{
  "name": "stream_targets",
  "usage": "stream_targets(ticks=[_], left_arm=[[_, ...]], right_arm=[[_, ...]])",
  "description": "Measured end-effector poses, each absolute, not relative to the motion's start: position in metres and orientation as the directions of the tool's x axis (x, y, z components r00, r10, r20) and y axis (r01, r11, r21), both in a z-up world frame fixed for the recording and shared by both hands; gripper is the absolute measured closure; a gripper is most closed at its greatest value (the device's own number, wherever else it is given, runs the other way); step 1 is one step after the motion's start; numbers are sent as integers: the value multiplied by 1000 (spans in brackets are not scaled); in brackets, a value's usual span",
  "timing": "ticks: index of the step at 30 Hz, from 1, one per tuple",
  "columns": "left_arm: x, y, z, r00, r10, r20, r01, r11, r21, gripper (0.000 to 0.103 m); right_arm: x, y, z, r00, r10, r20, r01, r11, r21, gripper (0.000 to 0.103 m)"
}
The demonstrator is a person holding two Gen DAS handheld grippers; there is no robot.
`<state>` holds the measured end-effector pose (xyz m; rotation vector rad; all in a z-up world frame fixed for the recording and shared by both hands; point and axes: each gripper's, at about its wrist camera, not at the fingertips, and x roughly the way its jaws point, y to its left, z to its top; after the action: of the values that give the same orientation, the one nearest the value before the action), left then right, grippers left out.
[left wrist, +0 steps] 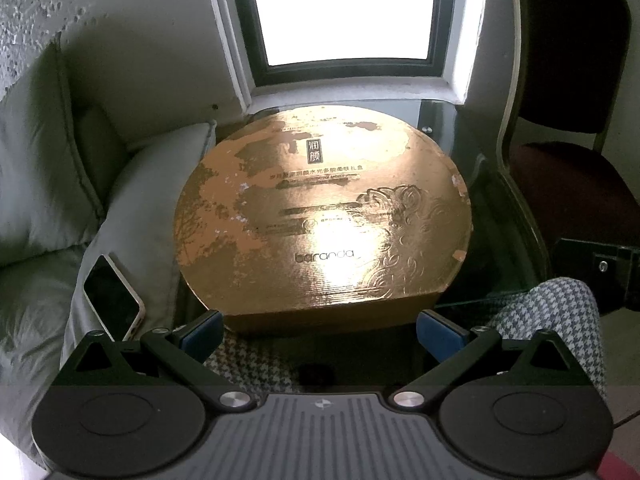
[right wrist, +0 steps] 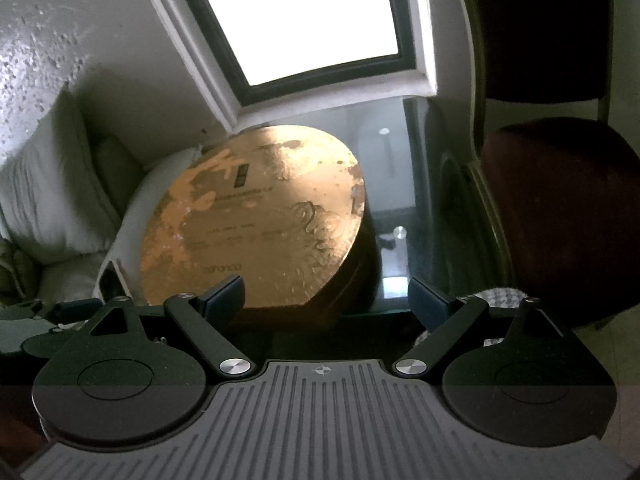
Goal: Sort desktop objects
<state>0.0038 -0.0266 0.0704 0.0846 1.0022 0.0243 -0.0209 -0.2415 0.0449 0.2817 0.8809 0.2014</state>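
A large round gold gift box (left wrist: 324, 216) with a closed, worn lid lies on a small glass table (left wrist: 480, 184) under a window. My left gripper (left wrist: 320, 330) is open and empty, its blue pads just short of the box's near flat side. In the right wrist view the same gold box (right wrist: 256, 216) sits left of centre. My right gripper (right wrist: 326, 300) is open and empty, near the box's front right edge, above the glass table (right wrist: 396, 184).
A phone (left wrist: 112, 300) lies on a grey sofa cushion (left wrist: 148, 200) left of the table. A dark red chair (left wrist: 572, 184) stands to the right. Houndstooth cloth (left wrist: 552, 312) lies at the table's near edge. The window (left wrist: 344, 12) is behind.
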Motion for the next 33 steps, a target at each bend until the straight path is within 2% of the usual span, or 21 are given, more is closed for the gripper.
stream_targets(ticks=[33], left_arm=[[7, -23, 62, 529, 43, -847, 20, 998, 63, 1]], right_arm=[[-18, -240, 36, 598, 285, -749, -48, 946, 321, 11]])
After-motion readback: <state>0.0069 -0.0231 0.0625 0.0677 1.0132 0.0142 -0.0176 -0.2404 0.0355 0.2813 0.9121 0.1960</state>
